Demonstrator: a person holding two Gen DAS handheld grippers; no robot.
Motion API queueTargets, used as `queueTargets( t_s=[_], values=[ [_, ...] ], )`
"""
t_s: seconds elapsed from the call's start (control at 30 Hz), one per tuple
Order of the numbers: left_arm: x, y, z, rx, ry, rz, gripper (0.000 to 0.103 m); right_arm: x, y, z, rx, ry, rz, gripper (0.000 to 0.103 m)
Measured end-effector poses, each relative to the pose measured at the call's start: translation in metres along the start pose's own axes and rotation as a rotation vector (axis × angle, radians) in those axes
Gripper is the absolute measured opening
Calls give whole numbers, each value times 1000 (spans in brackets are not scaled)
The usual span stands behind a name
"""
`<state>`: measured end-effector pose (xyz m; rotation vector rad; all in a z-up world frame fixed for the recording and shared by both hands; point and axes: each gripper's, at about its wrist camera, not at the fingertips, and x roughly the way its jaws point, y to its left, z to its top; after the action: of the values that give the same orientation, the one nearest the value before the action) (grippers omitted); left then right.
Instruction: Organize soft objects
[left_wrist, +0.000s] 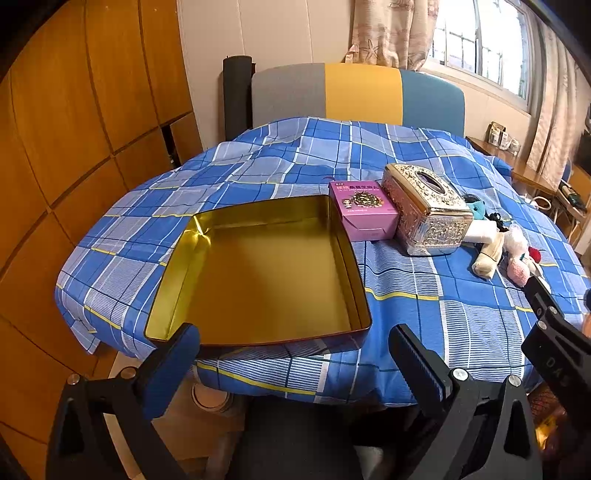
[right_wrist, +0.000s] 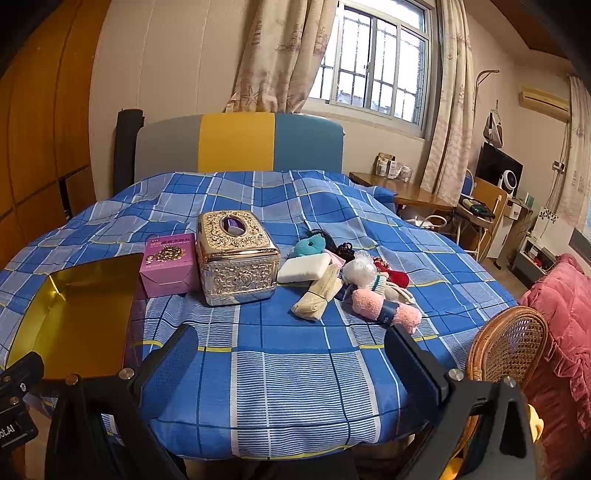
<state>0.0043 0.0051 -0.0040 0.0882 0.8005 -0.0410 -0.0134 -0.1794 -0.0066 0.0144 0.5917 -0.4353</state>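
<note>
A pile of soft things lies on the blue checked cloth right of centre: a white sponge (right_wrist: 307, 267), a beige rolled sock (right_wrist: 319, 293), a pink fuzzy sock (right_wrist: 384, 309), a teal plush (right_wrist: 309, 246), a red item (right_wrist: 397, 277). Part of the pile shows in the left wrist view (left_wrist: 498, 249). An empty gold tin tray (left_wrist: 266, 273) sits at the left, also in the right wrist view (right_wrist: 74, 317). My left gripper (left_wrist: 295, 354) is open at the tray's near edge. My right gripper (right_wrist: 291, 354) is open and empty, short of the pile.
A pink box (left_wrist: 364, 210) and an ornate gold tissue box (left_wrist: 424, 214) stand between tray and pile. A wicker chair back (right_wrist: 509, 343) is at the table's right. A sofa (right_wrist: 240, 142) stands behind the table.
</note>
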Motion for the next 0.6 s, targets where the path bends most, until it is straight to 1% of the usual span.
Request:
queueTargets(
  t_s=[0.37, 0.6],
  values=[
    [3, 1, 0, -9, 7, 2, 103, 0, 0, -1, -2, -2, -2, 103],
    [5, 0, -1, -4, 6, 5, 103, 1, 2, -2, -10, 1, 18, 103]
  ],
)
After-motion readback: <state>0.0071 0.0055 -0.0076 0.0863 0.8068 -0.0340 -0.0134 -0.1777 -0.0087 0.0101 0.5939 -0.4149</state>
